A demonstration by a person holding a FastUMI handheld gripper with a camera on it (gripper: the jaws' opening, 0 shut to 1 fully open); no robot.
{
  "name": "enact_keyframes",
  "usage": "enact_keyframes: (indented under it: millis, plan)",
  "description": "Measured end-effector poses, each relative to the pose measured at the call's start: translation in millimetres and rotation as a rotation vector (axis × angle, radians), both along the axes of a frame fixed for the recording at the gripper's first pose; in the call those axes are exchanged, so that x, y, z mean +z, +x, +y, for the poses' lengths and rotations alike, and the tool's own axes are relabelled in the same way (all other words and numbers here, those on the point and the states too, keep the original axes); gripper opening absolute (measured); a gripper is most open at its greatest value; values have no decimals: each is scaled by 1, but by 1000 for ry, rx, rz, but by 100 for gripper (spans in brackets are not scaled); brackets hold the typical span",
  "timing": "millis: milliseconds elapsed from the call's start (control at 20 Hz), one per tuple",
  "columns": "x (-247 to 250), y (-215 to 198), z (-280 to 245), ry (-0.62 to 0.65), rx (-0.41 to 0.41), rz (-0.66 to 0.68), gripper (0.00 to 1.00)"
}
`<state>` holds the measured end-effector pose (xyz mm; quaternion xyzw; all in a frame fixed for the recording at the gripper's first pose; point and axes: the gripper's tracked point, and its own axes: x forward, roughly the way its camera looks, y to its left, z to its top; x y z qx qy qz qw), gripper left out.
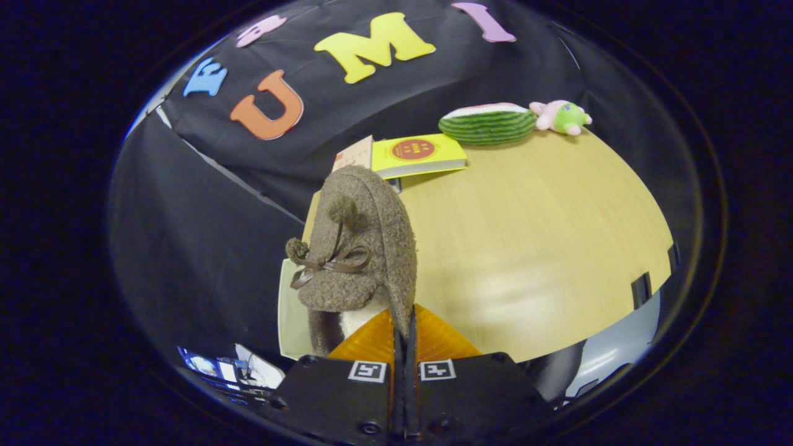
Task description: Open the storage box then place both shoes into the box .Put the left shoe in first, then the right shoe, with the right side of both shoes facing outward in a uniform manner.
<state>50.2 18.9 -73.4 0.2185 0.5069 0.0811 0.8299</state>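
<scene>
Between its two fingers the claw [404, 337] is pressed nearly together, pinching the edge of the shoe [359, 248], which hangs above the worktop [533, 248]. Beyond it lie a book [418, 155] and a plush melon [487, 124].

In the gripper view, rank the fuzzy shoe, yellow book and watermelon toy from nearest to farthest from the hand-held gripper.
1. Fuzzy shoe: pinched between the fingers of the hand-held gripper.
2. Yellow book: beyond the shoe, at the table's far edge.
3. Watermelon toy: farthest, behind the book.
</scene>
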Motion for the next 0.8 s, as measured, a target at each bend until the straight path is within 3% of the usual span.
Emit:
enact_keyframes:
  millis: [350,800]
  plan:
    - [0,-4,101,4,85,42,6]
    - [-52,9,150,12,46,153,6]
